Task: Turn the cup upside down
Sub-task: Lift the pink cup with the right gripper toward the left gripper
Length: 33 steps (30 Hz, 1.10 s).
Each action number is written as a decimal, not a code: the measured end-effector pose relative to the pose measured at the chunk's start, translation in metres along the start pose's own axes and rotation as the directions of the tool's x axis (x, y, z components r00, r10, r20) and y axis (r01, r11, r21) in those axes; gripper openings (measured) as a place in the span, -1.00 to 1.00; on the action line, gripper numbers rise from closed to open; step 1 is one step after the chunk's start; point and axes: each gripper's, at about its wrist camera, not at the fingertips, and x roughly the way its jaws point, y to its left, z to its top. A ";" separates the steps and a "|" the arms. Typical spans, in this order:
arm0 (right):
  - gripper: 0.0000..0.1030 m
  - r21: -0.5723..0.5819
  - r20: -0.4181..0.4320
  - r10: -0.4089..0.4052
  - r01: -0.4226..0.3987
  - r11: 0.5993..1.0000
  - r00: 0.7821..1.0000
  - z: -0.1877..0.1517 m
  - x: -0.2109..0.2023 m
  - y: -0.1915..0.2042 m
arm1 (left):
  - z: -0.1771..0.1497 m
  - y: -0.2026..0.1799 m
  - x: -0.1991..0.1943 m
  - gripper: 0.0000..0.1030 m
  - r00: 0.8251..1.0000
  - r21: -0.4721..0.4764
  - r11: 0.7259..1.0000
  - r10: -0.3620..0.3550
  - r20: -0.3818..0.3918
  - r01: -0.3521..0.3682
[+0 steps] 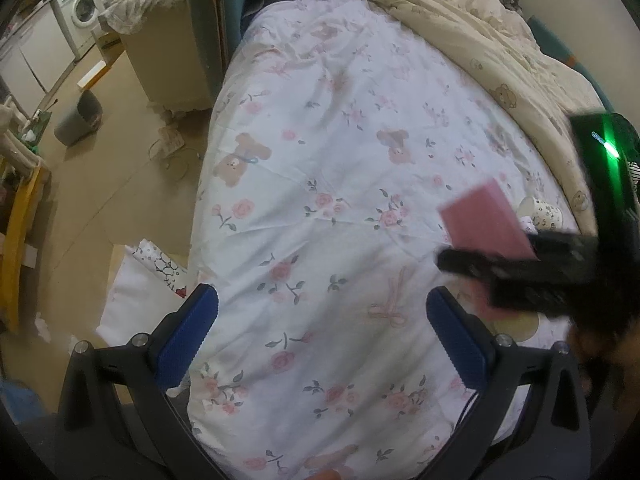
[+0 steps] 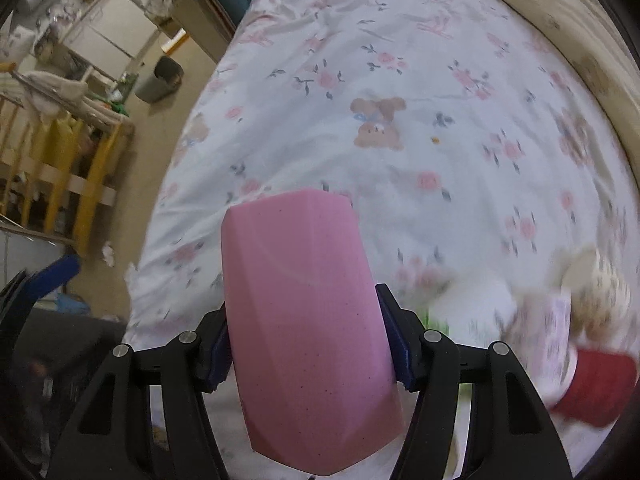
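Note:
My right gripper (image 2: 306, 354) is shut on a pink faceted cup (image 2: 308, 320) and holds it above the floral bedsheet (image 2: 400, 140). The cup lies lengthwise along the fingers; I cannot tell which end is its mouth. In the left wrist view the same pink cup (image 1: 486, 220) shows blurred at the right, held by the black right gripper (image 1: 516, 276). My left gripper (image 1: 320, 340) is open and empty over the sheet (image 1: 340, 160), its blue pads wide apart.
A patterned paper cup (image 1: 542, 214) lies on the bed by the beige quilt (image 1: 480, 40). In the right wrist view, blurred patterned cups (image 2: 592, 300) and a red cup (image 2: 596, 388) lie at the right. Floor, grey bin (image 1: 78, 118) and yellow rack (image 2: 72, 168) are left of the bed.

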 end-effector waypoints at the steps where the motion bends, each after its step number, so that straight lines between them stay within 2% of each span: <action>1: 0.26 0.013 0.004 0.010 -0.010 1.000 1.000 -0.008 -0.006 -0.002 | -0.001 0.000 -0.001 0.99 1.000 0.002 1.000 0.001 0.002 -0.001; 3: 0.26 0.034 0.008 0.026 -0.026 0.999 1.000 -0.016 -0.009 -0.002 | -0.004 -0.002 -0.002 0.99 1.000 0.013 1.000 0.008 0.007 -0.008; 9: 0.26 0.098 -0.016 0.070 -0.068 0.993 0.997 -0.081 -0.018 0.000 | -0.015 -0.013 -0.007 0.99 1.000 0.057 0.998 0.007 0.018 -0.008; 14: 0.26 0.139 -0.041 0.087 -0.080 0.987 0.995 -0.120 -0.009 0.002 | -0.023 -0.030 -0.018 0.99 0.997 0.145 0.989 0.027 0.067 -0.036; 17: 0.26 0.173 -0.040 0.109 -0.100 0.980 0.993 -0.141 -0.006 -0.003 | -0.029 -0.030 -0.018 0.99 0.998 0.133 0.991 0.018 0.057 -0.026; 24: 0.26 0.254 -0.031 0.153 -0.140 0.957 0.988 -0.168 0.014 -0.015 | -0.052 -0.032 -0.012 0.99 1.000 0.113 0.994 0.006 0.019 -0.008; 33: 0.23 0.285 -0.066 0.135 -0.111 0.952 0.989 -0.172 0.041 -0.022 | -0.070 -0.034 -0.003 0.99 1.000 0.089 0.996 -0.004 -0.009 0.005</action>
